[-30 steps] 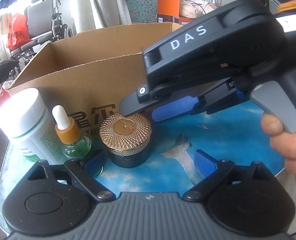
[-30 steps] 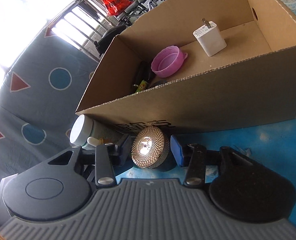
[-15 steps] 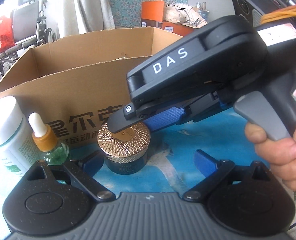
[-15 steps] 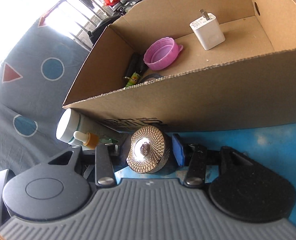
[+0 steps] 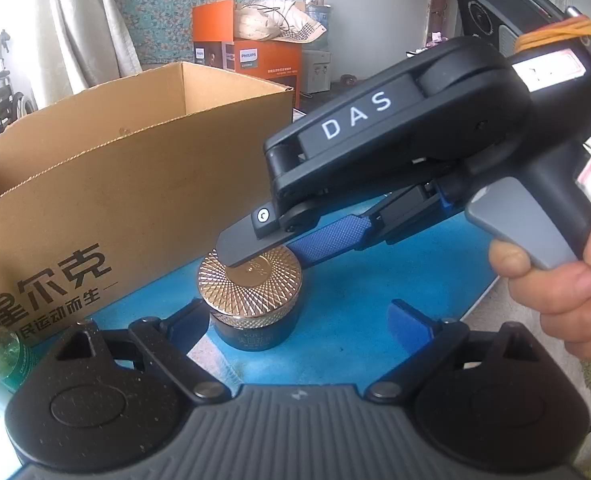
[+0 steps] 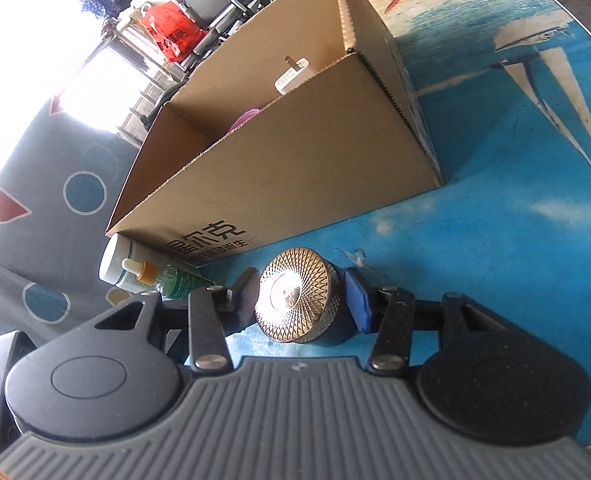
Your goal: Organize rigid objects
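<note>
1. Sitting upright on the blue ocean-print table (image 6: 495, 216), the gold-lidded jar (image 6: 295, 300) is standing just in front of the cardboard box (image 6: 295, 168).
2. Right gripper (image 6: 301, 294) is bracketing the jar: blue pad (image 6: 357, 300) is lying against the jar's right side, left finger (image 6: 243, 292) is sitting at its left; full contact on that side is not showing clearly, so grip cannot be confirmed.
3. Left gripper (image 5: 303, 326) is hanging with jaws spread wide, jar (image 5: 251, 292) sitting near its left finger, apart from the right pad.
4. Dropper bottle (image 6: 155, 276) and white-capped bottle (image 6: 115, 258) are standing at the box's near left corner.
5. White charger (image 6: 291, 76) and a pink item (image 6: 245, 118) are lying inside the box.
</note>
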### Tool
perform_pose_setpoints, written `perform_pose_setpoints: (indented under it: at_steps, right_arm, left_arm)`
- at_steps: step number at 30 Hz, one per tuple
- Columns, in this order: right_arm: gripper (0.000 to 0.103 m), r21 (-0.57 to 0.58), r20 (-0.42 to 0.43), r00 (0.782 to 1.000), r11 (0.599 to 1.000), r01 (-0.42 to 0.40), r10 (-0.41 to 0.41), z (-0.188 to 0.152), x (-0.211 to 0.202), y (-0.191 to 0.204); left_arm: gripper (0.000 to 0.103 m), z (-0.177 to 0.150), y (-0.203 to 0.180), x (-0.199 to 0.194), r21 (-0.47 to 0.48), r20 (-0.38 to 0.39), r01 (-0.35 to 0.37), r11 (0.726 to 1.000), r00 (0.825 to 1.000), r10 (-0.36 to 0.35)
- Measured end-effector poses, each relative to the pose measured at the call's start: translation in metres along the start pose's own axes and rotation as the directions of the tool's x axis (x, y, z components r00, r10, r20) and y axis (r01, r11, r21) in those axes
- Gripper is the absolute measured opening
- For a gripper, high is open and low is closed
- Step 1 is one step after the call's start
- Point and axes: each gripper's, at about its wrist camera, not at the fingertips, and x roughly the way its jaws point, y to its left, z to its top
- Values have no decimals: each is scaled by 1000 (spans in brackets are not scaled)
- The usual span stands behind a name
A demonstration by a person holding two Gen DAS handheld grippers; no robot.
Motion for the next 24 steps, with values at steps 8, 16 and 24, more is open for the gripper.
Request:
perform_pose_setpoints:
  at_steps: [8, 16, 24]
  right_arm:
    - [87, -89, 146, 985, 991, 104, -90, -1, -42, 7]
    - [102, -257, 289, 920, 904, 341, -264, 1, -75, 34]
    - [102, -381, 409, 813, 732, 565, -415, -13, -75, 54]
  left_arm:
    - [97, -8, 15, -7, -78, 0, -35, 996, 999, 35]
    - [100, -15, 37, -16, -214, -13, -25, 977, 1000, 23]
    - [100, -9, 40, -3, -196, -65, -32, 980, 998, 20]
